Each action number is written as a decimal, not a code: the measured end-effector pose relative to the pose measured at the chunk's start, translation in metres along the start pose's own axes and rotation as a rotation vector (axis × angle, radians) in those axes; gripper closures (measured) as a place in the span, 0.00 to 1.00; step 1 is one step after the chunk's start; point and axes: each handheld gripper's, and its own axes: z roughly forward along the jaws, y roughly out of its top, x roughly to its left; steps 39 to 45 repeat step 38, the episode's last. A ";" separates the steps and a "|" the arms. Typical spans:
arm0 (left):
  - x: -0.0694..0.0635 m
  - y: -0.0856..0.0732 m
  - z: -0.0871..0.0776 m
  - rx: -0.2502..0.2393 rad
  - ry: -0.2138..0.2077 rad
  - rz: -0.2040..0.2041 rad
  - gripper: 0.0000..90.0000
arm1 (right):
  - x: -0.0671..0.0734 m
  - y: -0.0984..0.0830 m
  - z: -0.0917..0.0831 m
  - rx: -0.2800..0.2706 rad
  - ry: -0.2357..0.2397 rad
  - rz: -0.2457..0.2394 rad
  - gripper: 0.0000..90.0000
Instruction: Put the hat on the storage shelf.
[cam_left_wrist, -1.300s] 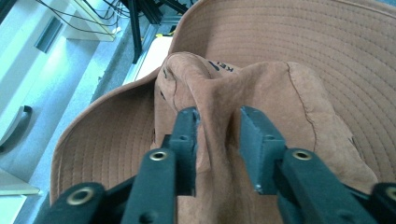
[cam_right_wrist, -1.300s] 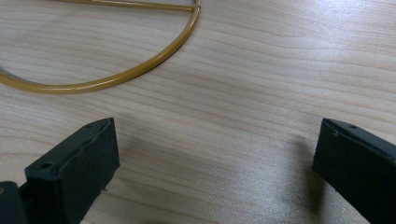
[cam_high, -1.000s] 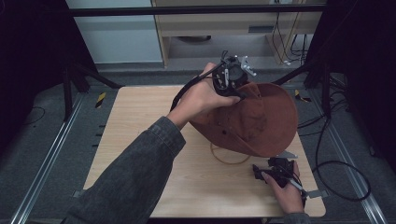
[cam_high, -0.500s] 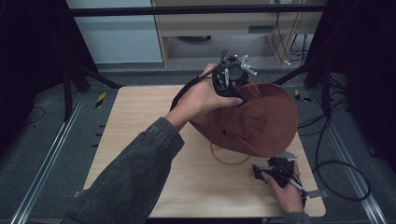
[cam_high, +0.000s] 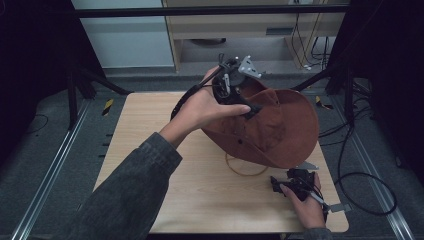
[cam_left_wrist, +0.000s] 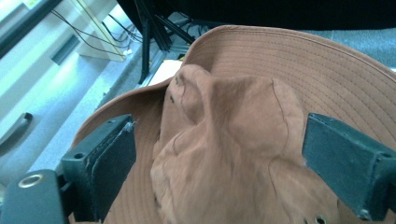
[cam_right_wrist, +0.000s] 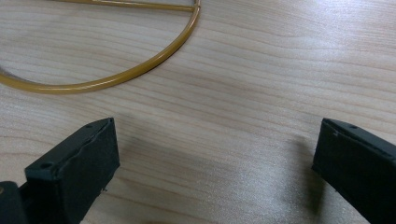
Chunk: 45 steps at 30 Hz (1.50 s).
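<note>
A brown suede hat (cam_high: 280, 125) leans tilted on the wooden table (cam_high: 150, 130), over a yellow wire ring (cam_high: 245, 172). My left gripper (cam_high: 248, 106) is at the hat's upper left, pointing at the crown. In the left gripper view the creased crown (cam_left_wrist: 233, 140) lies between my jaws, which have just been opening; the gripper (cam_left_wrist: 219, 172) is open and its pads do not press on the hat. My right gripper (cam_high: 276, 184) rests low at the table's front right, open over bare wood (cam_right_wrist: 215, 172), with the yellow ring (cam_right_wrist: 140, 70) just ahead of it.
Black frame posts (cam_high: 345, 85) stand at the table's back corners. Cables (cam_high: 360, 180) trail on the floor to the right. A cabinet (cam_high: 225, 30) stands behind the table. The left half of the tabletop is bare wood.
The left gripper has let go of the hat's crown and drawn back to the left. The right hand has not moved.
</note>
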 end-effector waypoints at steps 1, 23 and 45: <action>0.001 -0.003 -0.005 -0.011 0.004 -0.005 0.10 | 0.000 0.000 0.000 0.000 0.000 0.000 0.00; -0.008 -0.149 -0.081 -0.064 0.089 -0.136 0.07 | 0.000 0.000 0.000 0.001 0.002 0.005 0.00; -0.023 -0.296 -0.056 0.055 0.133 -0.294 0.07 | 0.000 0.000 0.000 0.001 0.002 0.006 0.00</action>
